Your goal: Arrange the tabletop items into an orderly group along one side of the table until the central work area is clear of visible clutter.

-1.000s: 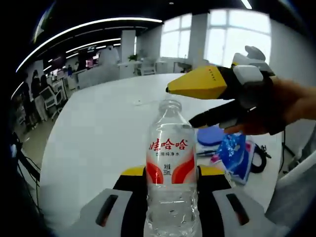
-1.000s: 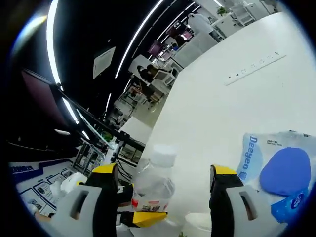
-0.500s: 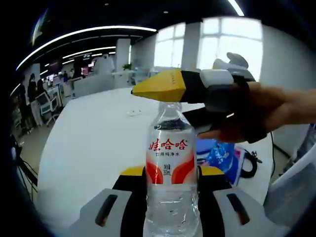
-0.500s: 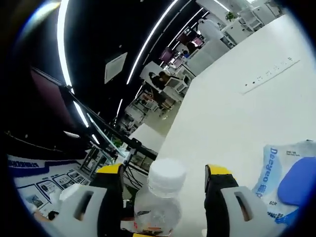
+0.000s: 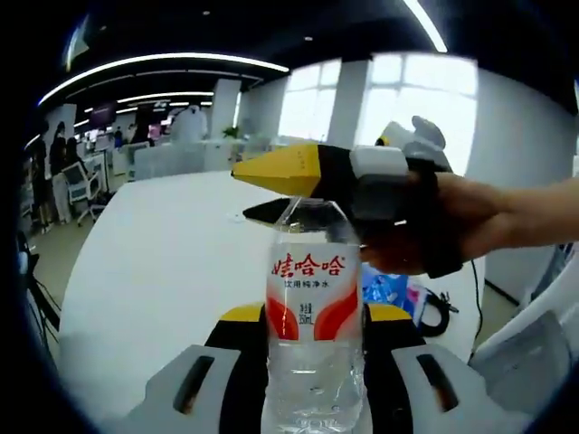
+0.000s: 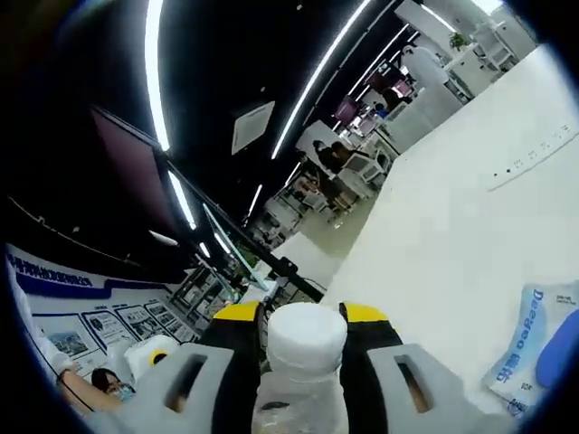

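Above the white table (image 5: 154, 262), left gripper (image 5: 303, 336) jaws clamp the water bottle (image 5: 313, 325) — right gripper (image 6: 301, 336) jaws pinch its cap (image 6: 308, 335).

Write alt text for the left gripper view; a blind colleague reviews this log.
The left gripper holds a clear water bottle upright over a white table, while the right gripper closes its jaws around the bottle's cap.

Counter (image 5: 154, 262) left of the bottle (image 5: 313, 316) is open. Right side blocked: blue packet (image 5: 391, 291), black cable (image 5: 441, 312), right hand-held gripper (image 5: 271, 190) over the cap.
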